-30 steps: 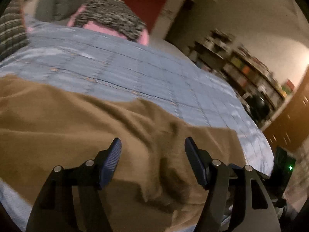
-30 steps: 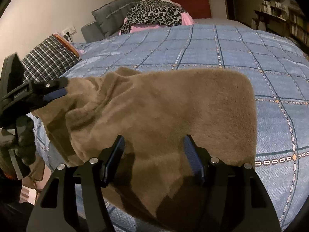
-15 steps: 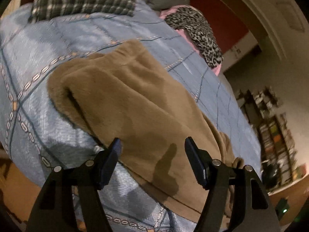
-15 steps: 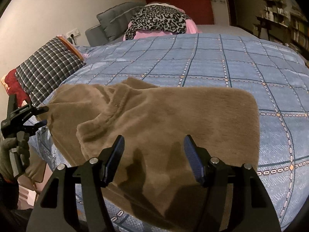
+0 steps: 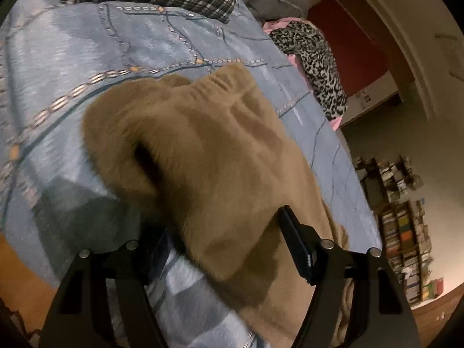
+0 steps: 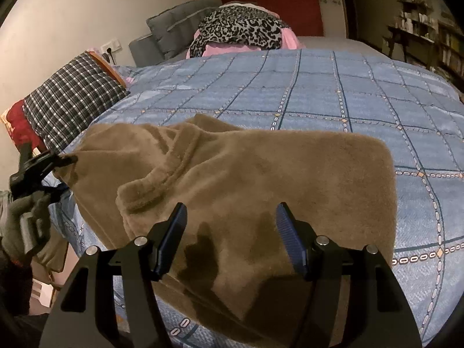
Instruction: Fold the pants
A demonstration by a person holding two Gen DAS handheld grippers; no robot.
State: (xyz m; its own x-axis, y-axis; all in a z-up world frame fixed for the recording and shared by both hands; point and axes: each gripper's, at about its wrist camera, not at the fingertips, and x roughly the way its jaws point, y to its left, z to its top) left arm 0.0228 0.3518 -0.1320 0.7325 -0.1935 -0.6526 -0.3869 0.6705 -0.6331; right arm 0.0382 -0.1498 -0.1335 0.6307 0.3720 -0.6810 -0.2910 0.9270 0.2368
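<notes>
The brown fleece pants (image 6: 261, 179) lie folded over on the blue checked bedspread (image 6: 333, 87) near the bed's front edge. My right gripper (image 6: 230, 226) is open just above the pants' near edge, holding nothing. My left gripper (image 5: 223, 232) is open, its jaws on either side of the pants' waist end (image 5: 203, 159); the fabric lies between the fingers and hides the left fingertip. In the right wrist view the left gripper (image 6: 62, 159) sits at the pants' left corner.
A plaid pillow (image 6: 69, 101) lies at the bed's left. A leopard-print cloth over pink fabric (image 6: 240, 29) and grey cushions (image 6: 177, 29) sit at the far end. Bookshelves (image 5: 403, 232) stand to the right. The bed edge drops off by the left gripper.
My left gripper has swung round to the pants' left end and moved in, so the waist end now lies between its open fingers. My right gripper has stayed open, backing off slightly.
</notes>
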